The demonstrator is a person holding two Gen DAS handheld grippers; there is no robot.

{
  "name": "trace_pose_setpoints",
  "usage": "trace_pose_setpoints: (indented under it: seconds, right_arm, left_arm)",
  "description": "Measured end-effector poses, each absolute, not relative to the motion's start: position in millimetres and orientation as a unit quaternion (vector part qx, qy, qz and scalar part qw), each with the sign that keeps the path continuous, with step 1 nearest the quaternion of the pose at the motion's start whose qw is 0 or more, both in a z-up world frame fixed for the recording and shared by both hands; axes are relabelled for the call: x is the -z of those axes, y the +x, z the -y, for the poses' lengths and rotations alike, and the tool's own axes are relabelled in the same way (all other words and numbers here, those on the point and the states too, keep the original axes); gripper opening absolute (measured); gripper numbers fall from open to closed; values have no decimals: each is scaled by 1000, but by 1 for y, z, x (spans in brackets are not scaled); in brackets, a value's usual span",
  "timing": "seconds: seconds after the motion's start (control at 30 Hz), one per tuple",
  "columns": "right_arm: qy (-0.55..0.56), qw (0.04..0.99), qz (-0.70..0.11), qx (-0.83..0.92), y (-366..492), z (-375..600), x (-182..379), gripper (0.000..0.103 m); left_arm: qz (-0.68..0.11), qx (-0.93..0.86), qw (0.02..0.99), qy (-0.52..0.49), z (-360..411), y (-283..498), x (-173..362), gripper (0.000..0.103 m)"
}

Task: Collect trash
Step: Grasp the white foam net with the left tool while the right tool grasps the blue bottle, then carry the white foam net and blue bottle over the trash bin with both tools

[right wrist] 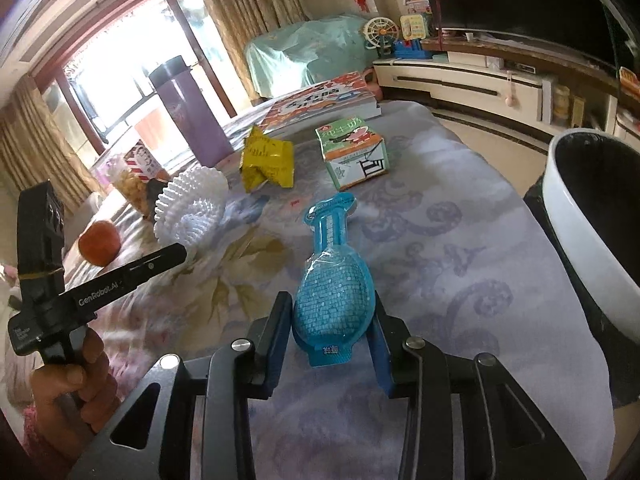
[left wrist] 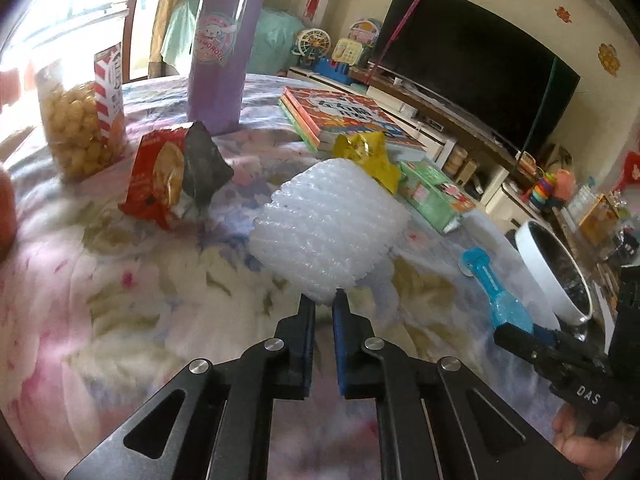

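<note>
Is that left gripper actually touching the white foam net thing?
Touching. In the left wrist view the left gripper has its fingertips closed on the lower edge of the white foam net, with no gap showing between them.

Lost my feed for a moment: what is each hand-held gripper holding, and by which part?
Left hand-held gripper pinches the white foam net by its near lower edge. Right hand-held gripper grips the blue plastic package across its wide rounded end.
</note>
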State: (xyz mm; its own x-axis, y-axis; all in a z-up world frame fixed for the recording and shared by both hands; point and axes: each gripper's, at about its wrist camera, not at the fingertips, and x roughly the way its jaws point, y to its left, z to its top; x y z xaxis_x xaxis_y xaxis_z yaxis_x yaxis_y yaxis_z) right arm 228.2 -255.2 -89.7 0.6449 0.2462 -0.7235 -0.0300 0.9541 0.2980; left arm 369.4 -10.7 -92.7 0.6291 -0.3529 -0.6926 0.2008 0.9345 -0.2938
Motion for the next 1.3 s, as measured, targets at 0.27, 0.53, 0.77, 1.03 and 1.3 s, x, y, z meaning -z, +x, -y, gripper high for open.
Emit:
trace_pose_setpoints:
  seconds: [0.27, 0.53, 0.77, 1.03, 1.3]
  right_arm:
    - [133, 899, -408, -90, 204, 271, 82, 37]
    - [134, 903, -398, -95, 179, 291, 71, 37]
    - [135, 909, -384, -93, 156, 310, 59, 37]
    - [138, 914, -371, -85, 135, 330, 50, 37]
    - [147, 920, -357, -71, 123, 347, 44, 37]
  left_arm:
    - [-395, 167, 898, -98, 20, 324, 82, 6]
    - [-398, 186, 894, -89, 46, 291, 76, 6]
    - [-399, 202, 891, -70, 76, 276, 69, 6]
    - [-399, 220, 888, -55, 105, 267, 63, 6]
    - [-399, 235, 886, -41, 129, 267, 61, 6]
